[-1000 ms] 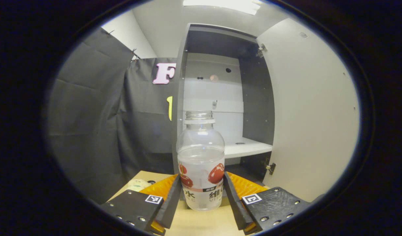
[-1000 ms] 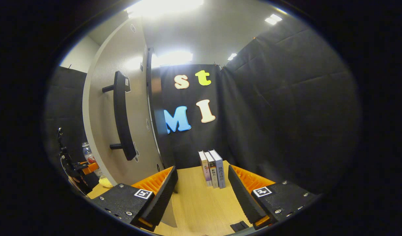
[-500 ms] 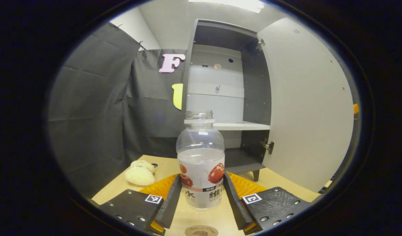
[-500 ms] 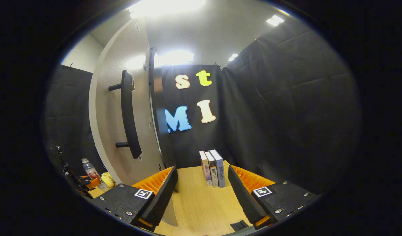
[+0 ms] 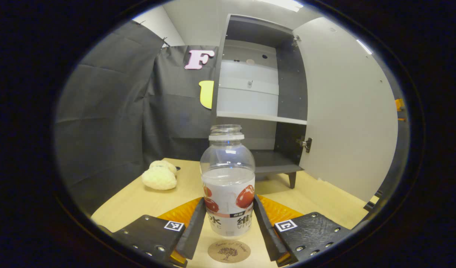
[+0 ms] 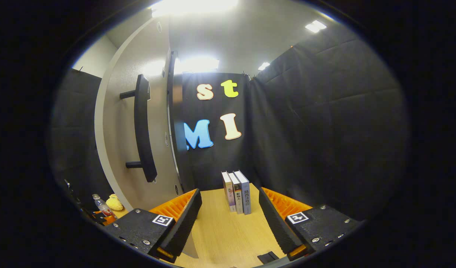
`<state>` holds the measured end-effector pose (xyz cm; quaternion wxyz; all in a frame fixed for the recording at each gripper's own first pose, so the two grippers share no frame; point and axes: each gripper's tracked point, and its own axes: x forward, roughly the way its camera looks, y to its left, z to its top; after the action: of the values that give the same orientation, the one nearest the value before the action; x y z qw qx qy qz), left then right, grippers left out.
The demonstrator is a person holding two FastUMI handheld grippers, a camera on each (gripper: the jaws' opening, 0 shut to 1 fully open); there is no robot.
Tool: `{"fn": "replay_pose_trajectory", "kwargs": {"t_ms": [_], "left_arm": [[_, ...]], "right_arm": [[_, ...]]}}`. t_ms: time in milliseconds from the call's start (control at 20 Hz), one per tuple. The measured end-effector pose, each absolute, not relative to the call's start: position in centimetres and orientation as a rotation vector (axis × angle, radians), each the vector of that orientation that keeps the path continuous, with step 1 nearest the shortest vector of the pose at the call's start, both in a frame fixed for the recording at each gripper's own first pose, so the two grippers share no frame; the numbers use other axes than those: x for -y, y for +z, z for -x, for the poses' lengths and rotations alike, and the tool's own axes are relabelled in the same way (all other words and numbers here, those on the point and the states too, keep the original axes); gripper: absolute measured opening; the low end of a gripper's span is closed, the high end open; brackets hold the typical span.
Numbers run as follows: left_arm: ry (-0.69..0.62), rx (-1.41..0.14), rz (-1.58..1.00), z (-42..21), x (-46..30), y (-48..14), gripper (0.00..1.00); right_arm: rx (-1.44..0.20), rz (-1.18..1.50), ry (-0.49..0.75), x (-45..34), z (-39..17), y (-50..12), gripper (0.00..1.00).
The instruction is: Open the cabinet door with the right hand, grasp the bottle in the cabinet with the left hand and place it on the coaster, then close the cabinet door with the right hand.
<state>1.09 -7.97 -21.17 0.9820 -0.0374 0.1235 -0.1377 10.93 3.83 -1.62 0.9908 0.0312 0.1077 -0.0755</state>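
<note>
A clear capless bottle (image 5: 228,178) with a red-fruit label stands upright between the fingers of my left gripper (image 5: 228,227), which is shut on it. Just below and in front of its base lies a round brown coaster (image 5: 228,251) on the wooden table (image 5: 138,201); whether the bottle touches anything I cannot tell. Behind stands the dark cabinet (image 5: 257,96) with its white door (image 5: 347,111) swung open to the right. My right gripper (image 6: 228,219) is open over bare tabletop, right of the door's outer face (image 6: 120,141) and black handle (image 6: 142,126). The bottle (image 6: 100,206) appears small at far left.
A pale plush toy (image 5: 159,175) lies on the table left of the cabinet, also seen as a yellowish plush toy (image 6: 114,203). Three upright books (image 6: 236,191) stand at the table's back by the black cloth wall. A small black item (image 6: 268,257) lies near the front edge.
My left gripper has carried the bottle down and back from the cabinet; the shelf has risen in view and the coaster has come up under the bottle. The right gripper has hardly shifted.
</note>
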Motion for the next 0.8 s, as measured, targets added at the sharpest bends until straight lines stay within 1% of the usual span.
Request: {"fn": "replay_pose_trajectory", "kwargs": {"t_ms": [200,250,300,350,400,550,600,800], "left_arm": [[-0.276,-0.32,0.08,0.0,8.2,-24.6,0.73],[-0.276,-0.334,0.081,0.2,8.3,-25.2,0.77],[-0.276,-0.345,0.08,0.4,8.4,-25.8,0.73],[-0.276,-0.352,0.077,0.4,8.3,-26.1,0.73],[-0.276,-0.361,0.074,0.5,8.4,-26.6,0.77],[-0.273,-0.385,0.069,0.6,8.4,-27.8,0.77],[-0.27,-0.392,0.073,0.9,8.3,-28.2,0.73],[-0.262,-0.414,0.075,1.7,8.2,-29.0,0.74]], "right_arm": [[-0.227,-0.061,-0.157,-3.9,-11.2,-1.8,0.95],[-0.228,-0.06,-0.16,-3.8,-11.2,-2.0,0.95],[-0.23,-0.059,-0.159,-3.9,-11.2,-2.1,0.95],[-0.234,-0.059,-0.158,-3.9,-11.2,-2.3,0.95],[-0.238,-0.057,-0.158,-3.9,-11.1,-2.5,0.95],[-0.245,-0.06,-0.165,-3.7,-10.8,-2.8,0.95],[-0.245,-0.064,-0.167,-3.6,-10.8,-2.7,0.95],[-0.236,-0.045,-0.177,-3.3,-10.8,-2.5,0.95]]}}
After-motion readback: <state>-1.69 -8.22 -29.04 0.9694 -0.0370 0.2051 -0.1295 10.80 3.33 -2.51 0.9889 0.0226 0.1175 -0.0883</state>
